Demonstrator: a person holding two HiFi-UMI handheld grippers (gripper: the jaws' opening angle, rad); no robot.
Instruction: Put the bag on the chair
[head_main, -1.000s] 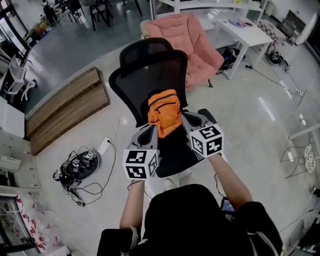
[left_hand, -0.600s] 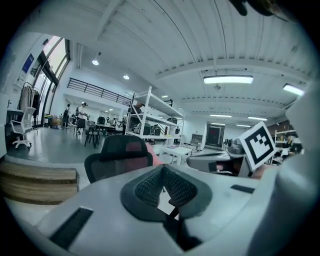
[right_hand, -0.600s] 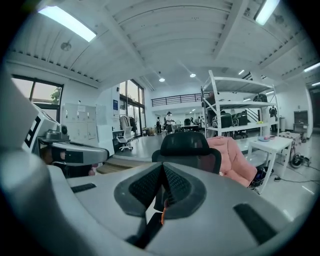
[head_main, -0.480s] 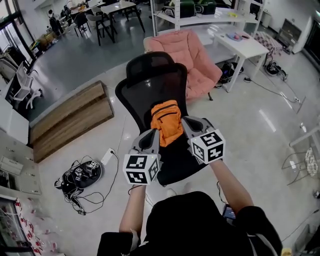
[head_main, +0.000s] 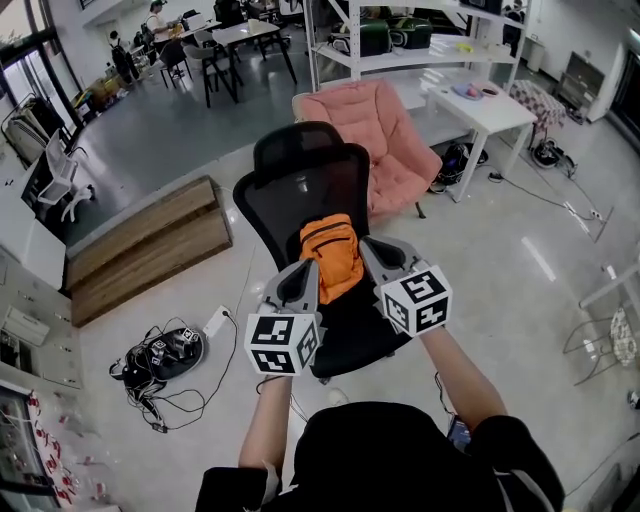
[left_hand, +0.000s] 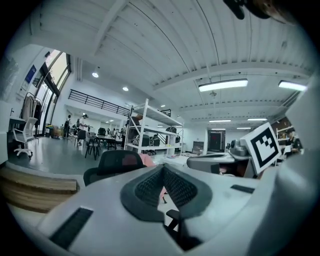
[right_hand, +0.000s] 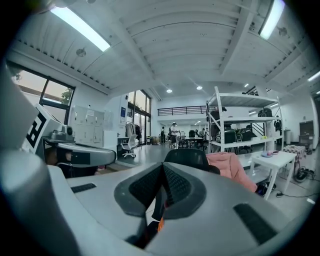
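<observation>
1. Glossy pale floor (head_main: 500, 250) runs through an open workshop. A low wooden platform (head_main: 150, 245) lies far left, well apart from the work.
2. The left gripper (head_main: 308, 268) rests against the bag's left flank with its jaws pressed together. Its own view shows nothing plainly caught between them, so I judge it is steadying that side, not carrying.
3. The orange bag (head_main: 330, 255) stands upright on the seat of the black office chair (head_main: 300, 170), close to the mesh backrest (a lean there should stop it slumping forward).
4. The right gripper (head_main: 368, 248) sits at the bag's right side with its jaws closed. A dark strip and a bit of orange show in the gap, so it appears to pinch a strap, probably to keep the bag upright while it settles.
5. A pink armchair (head_main: 375, 130) and a white table (head_main: 480, 100) stand behind and to the right, uninvolved.
6. The placement looks nearly done; letting go remains.
</observation>
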